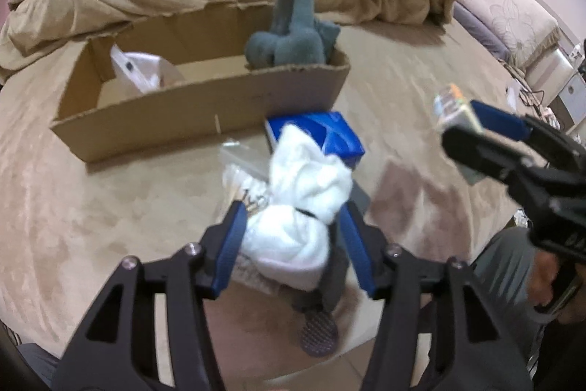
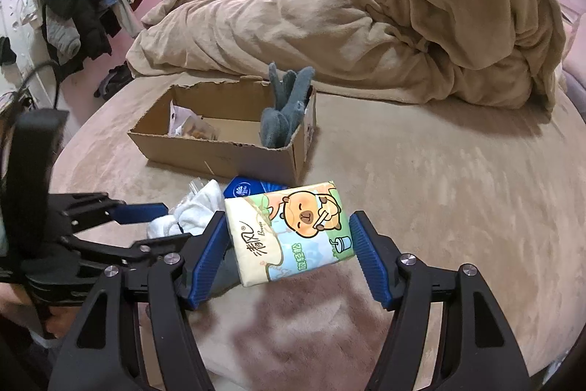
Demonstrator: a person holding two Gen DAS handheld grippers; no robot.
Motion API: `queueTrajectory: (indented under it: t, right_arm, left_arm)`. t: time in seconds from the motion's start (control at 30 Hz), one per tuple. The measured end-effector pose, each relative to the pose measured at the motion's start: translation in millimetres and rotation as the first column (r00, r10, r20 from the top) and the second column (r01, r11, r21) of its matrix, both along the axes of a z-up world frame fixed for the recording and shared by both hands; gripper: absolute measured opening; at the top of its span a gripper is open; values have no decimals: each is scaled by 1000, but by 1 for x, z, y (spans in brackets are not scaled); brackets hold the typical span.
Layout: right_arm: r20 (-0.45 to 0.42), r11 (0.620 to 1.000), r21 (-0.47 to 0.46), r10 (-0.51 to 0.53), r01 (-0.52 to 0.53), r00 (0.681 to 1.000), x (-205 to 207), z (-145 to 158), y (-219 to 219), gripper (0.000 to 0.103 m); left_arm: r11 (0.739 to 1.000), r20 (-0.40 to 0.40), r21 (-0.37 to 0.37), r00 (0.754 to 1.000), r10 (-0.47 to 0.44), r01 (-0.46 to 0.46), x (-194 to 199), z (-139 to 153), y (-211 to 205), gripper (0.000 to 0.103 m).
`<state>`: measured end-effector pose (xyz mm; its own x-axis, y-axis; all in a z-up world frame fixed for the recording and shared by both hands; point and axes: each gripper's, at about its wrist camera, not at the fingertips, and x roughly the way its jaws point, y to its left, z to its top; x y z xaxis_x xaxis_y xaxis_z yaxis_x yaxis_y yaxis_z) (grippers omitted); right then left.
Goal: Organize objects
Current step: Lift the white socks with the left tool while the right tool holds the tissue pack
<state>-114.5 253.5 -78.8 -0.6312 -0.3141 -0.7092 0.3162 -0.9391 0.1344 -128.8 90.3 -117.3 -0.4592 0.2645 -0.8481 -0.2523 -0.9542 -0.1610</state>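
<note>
The tissue pack [image 2: 293,235], printed with a cartoon animal, is clamped between the blue pads of the right gripper [image 2: 289,257] and held clear of the beige bed [image 2: 457,207]. The left gripper [image 1: 293,240] is closed on a white sock bundle [image 1: 304,207]. At twelve o'clock from both sits the cardboard box [image 2: 219,152], grey socks [image 2: 284,112] in its right end, a blue packet [image 1: 329,134] just before it.

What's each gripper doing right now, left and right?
Left gripper: shut on the white sock bundle.
Right gripper: shut on the tissue pack, lifted above the bed.
</note>
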Motion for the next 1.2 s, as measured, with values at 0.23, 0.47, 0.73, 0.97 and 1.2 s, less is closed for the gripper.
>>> queueTrajectory:
  t: [0.23, 0.47, 0.73, 0.97, 1.2]
  right_arm:
    - [12, 1000, -23, -10, 10, 1000, 0, -7, 8, 70]
    - [-3, 999, -29, -15, 15, 1000, 2, -3, 11, 70]
    - [-20, 1000, -21, -10, 9, 1000, 2, 11, 3, 70]
    - [-33, 1000, -16, -1, 0, 999, -13, 28, -15, 70]
    - [-26, 1000, -20, -4, 3, 1000, -45, 36, -47, 70]
  left_arm:
    - [1000, -1, -17, 1000, 18, -18, -1, -9, 3, 48]
    - [999, -23, -16, 999, 29, -30, 2, -2, 5, 39]
    - [998, -73, 44, 996, 51, -48, 5, 37, -10, 39]
    - [996, -134, 58, 988, 78, -71, -3, 77, -38, 39]
    - [990, -146, 51, 980, 134, -128, -25, 88, -85, 39]
